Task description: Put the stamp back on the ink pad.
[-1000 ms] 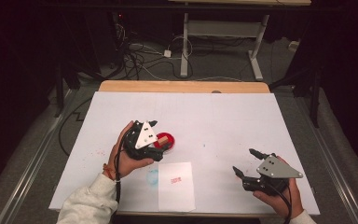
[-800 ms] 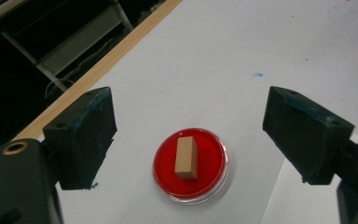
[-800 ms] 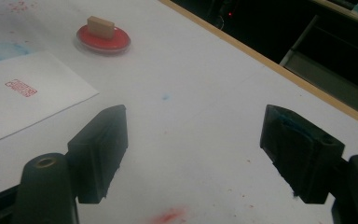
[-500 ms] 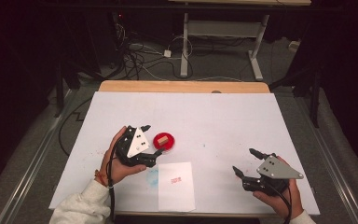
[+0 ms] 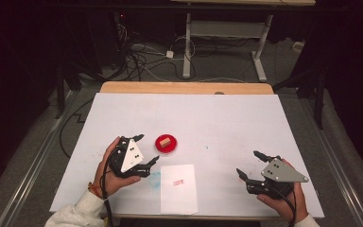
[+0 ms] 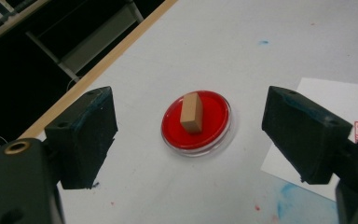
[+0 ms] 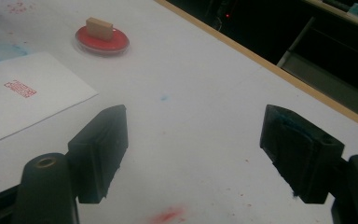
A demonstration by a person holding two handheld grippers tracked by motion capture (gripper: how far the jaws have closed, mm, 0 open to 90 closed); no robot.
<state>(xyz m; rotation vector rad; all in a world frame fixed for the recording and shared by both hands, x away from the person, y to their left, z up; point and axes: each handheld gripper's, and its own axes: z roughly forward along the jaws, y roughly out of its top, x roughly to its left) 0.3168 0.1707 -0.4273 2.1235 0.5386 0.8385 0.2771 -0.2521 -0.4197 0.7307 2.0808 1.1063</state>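
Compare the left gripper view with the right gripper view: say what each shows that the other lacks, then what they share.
Left gripper view alone: the left gripper, jaws open, framing the stamp from close above, and a blue smear by the paper's edge.

Right gripper view alone: the right gripper, jaws open over bare table, and a red smear near it.

Both: the wooden stamp standing on the red ink pad, the paper with its red print, and the white table.
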